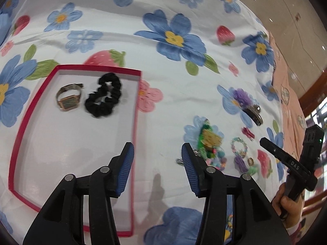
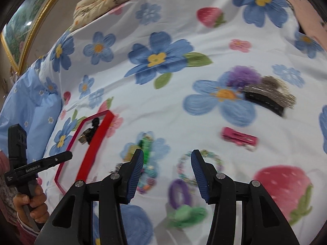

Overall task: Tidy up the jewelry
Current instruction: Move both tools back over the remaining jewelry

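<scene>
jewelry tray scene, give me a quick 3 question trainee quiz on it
1. True or false: the red tray holds a watch and a black scrunchie.
2. The pink hair clip lies: A) in the tray B) on the floral sheet C) in a gripper.
3. Fill in: the right gripper is ____ above the beaded bracelet.

Key: 1 true; 2 B; 3 open
</scene>
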{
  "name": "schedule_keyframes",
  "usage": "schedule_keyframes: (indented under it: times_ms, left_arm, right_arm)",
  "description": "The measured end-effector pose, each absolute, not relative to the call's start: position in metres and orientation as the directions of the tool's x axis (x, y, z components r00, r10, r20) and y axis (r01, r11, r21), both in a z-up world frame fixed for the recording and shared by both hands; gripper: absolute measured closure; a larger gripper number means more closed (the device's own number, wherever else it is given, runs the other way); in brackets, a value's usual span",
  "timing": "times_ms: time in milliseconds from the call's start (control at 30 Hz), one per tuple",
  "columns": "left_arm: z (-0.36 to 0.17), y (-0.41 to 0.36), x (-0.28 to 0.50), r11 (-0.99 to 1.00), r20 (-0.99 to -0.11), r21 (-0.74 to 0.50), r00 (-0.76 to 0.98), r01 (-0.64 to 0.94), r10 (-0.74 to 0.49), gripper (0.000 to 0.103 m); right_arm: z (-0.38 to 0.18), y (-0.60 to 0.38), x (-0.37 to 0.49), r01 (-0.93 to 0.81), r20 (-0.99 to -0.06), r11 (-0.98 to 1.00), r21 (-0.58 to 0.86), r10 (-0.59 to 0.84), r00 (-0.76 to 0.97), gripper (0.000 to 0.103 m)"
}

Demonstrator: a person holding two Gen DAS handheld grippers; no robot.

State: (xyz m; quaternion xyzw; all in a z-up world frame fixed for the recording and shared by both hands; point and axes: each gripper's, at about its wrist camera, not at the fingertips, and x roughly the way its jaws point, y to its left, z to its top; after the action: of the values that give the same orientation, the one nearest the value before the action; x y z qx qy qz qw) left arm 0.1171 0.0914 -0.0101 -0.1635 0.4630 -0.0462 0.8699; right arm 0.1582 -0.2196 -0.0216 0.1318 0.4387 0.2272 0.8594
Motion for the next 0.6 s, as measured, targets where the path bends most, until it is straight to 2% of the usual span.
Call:
schedule_keyframes:
  times_ms: [67,133,333,600]
  left_arm:
    - [-0.012,0.082,0.119,0.943,-0.793,-0.330,0.556,-0.051,-0.248,0.053]
    - [-0.013,0.070,0.121,0.945,-0.796,-0.326,0.547,-0.027,-0.259,0.051]
    - [-0.020,0.037,0.136,0.944,-0.798,-0.320,0.514,0.078,-0.314,0.036]
    - [-0.035,0.002,0.164,0.928,-0.815,-0.307,0.446,0.211,-0.370,0.034]
  right_arm:
    - [-0.023,-0.230,0.157,-0.264,-0.697,0.867,0.422,0.497,0.518,0.050]
    - [-0.025,-0.240,0.158,-0.264,-0.699,0.872,0.413,0.489,0.522,0.039]
    - [-0.028,-0.255,0.164,-0.310,-0.733,0.893,0.326,0.446,0.514,0.038]
    - [-0.041,-0.258,0.189,-0.373,-0.796,0.909,0.184,0.360,0.487,0.038]
